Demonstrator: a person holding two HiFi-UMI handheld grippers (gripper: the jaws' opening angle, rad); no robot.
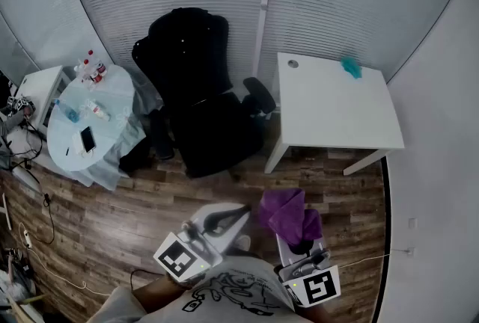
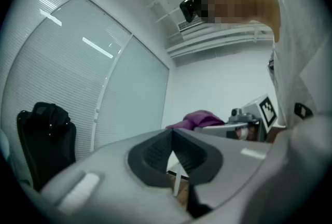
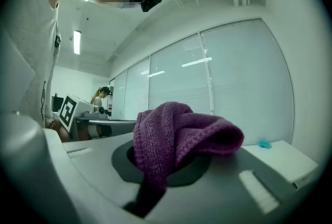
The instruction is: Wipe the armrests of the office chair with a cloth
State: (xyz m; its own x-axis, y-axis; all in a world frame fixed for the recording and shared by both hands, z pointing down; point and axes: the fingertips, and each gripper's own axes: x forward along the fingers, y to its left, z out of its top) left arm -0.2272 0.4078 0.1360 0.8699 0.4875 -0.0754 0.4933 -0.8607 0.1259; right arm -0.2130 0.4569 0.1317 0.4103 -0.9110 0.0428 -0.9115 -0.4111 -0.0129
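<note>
A black office chair (image 1: 196, 90) stands against the blinds, its near armrest (image 1: 259, 96) beside the white table and its other armrest (image 1: 160, 136) on the left. In the left gripper view the chair (image 2: 45, 140) shows at the left. My right gripper (image 1: 299, 245) is shut on a purple cloth (image 1: 288, 214), which bunches over its jaws in the right gripper view as the purple cloth (image 3: 176, 137). My left gripper (image 1: 224, 218) is shut with nothing held, its pads (image 2: 158, 151) pressed together. Both grippers are held low, well short of the chair.
A white table (image 1: 333, 108) with a small teal object (image 1: 350, 66) stands right of the chair. A round pale table (image 1: 93, 120) with bottles and a phone is on the left. Cables lie on the wood floor (image 1: 97, 232) at lower left. Another person (image 3: 99, 97) stands far back.
</note>
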